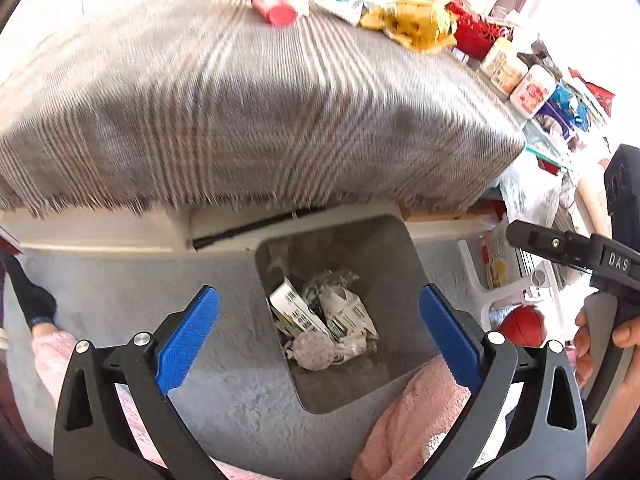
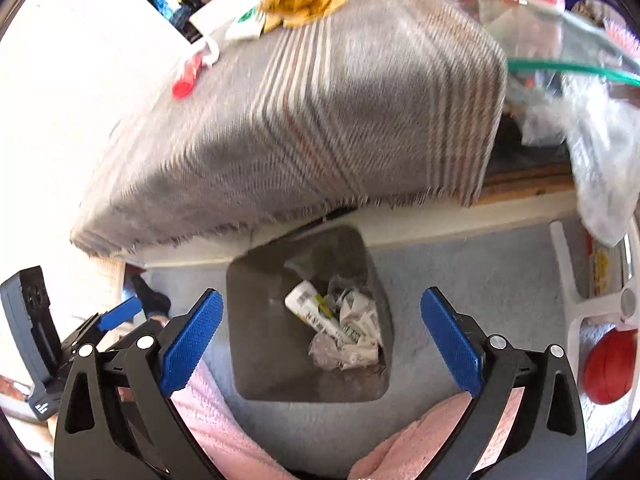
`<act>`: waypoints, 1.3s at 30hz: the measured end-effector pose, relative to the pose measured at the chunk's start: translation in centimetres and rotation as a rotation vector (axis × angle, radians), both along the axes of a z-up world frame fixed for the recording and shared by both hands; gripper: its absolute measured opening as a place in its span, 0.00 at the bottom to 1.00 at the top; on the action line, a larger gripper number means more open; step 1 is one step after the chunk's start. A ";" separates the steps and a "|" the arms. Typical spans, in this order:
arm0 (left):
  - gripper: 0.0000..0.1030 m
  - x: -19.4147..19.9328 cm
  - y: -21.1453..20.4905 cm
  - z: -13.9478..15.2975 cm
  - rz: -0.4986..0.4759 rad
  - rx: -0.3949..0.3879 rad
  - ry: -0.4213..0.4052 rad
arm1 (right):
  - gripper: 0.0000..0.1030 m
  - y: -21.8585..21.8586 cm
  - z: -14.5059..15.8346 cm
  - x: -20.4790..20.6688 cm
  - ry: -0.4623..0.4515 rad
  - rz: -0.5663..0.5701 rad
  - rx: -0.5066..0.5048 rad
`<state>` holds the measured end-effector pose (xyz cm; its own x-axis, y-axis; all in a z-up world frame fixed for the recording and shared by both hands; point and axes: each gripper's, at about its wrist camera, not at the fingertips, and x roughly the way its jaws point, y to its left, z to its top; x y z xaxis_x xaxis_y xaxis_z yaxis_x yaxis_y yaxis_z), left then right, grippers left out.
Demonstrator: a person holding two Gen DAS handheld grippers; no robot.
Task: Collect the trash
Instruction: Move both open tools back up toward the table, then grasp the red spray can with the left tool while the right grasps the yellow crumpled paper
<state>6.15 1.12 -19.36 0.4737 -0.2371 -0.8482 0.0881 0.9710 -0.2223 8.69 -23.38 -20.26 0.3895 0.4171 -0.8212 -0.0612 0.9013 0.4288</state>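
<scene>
— What is sitting in the grey square bin (image 1: 384, 264) on the fuzzy grey carpet (image 1: 132, 300)?
— Crumpled white paper (image 1: 316, 350) and small printed cardboard boxes (image 1: 298, 314) are lying in it.
— What are the tongs doing?
— The left tongs (image 1: 320, 336) and the right tongs (image 2: 322, 338) are hanging wide open over the bin, holding nothing.
— Does one view show more?
— The left view is showing a hand (image 1: 596, 344).
</scene>
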 end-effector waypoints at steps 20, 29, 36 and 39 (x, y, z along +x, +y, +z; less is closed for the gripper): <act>0.92 17.4 4.2 8.1 0.159 0.087 -0.125 | 0.97 0.3 9.1 18.0 -0.211 -0.069 -0.115; 0.77 25.1 4.1 6.7 0.184 0.131 -0.078 | 0.97 1.9 8.7 24.7 -0.197 -0.047 -0.147; 0.70 28.1 3.2 4.2 0.154 0.136 -0.013 | 0.97 3.2 6.8 27.0 -0.134 -0.005 -0.180; 0.61 28.1 2.8 3.7 0.137 0.177 -0.027 | 0.95 3.3 6.1 27.3 -0.120 0.002 -0.175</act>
